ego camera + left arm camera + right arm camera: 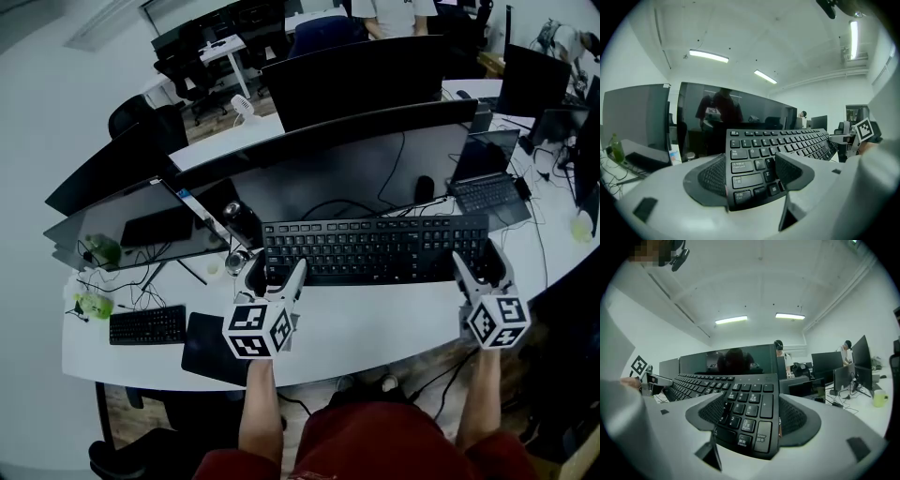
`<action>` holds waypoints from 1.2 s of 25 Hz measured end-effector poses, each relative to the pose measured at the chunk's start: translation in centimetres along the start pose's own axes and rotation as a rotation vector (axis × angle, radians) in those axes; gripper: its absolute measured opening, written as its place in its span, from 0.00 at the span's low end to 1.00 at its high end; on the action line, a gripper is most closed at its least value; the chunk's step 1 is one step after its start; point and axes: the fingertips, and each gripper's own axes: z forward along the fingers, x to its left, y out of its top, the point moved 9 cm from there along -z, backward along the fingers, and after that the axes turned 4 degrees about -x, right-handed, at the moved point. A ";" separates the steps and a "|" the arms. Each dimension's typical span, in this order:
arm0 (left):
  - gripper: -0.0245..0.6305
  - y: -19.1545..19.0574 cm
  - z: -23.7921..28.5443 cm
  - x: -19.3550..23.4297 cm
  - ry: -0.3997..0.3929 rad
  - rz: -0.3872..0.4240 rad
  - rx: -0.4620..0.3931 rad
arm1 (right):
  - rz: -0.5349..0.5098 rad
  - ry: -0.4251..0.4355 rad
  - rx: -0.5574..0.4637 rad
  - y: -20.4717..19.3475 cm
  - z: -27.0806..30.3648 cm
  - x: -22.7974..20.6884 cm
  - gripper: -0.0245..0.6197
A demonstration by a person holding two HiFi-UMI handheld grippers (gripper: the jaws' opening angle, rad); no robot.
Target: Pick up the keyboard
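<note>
The long black keyboard (375,248) spans the white desk (375,323) in front of a big dark monitor (347,173). My left gripper (272,277) is shut on its left end, my right gripper (483,267) on its right end. In the left gripper view the keyboard (787,140) has its shift and control corner wedged between the jaws of the left gripper (750,176). In the right gripper view the numeric pad end of the keyboard (745,408) sits between the pads of the right gripper (752,416). It looks tilted in both gripper views.
An open laptop (487,183) stands at the right and a mouse (424,187) lies behind the keyboard. A second monitor (141,225), a small keyboard (147,325), a dark pad (211,347) and cables crowd the left. A person stands in the background.
</note>
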 end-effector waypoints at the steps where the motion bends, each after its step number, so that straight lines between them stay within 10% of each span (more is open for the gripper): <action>1: 0.53 0.6 -0.2 0.0 0.004 0.008 -0.017 | -0.001 0.002 -0.017 0.5 0.0 0.1 0.60; 18: 0.53 9.4 -4.4 -0.5 0.026 0.124 -0.328 | -0.071 0.036 -0.350 9.3 -1.5 2.1 0.60; 30: 0.53 11.1 -5.8 -0.4 0.037 0.138 -0.387 | -0.092 0.047 -0.408 11.3 -1.9 3.0 0.60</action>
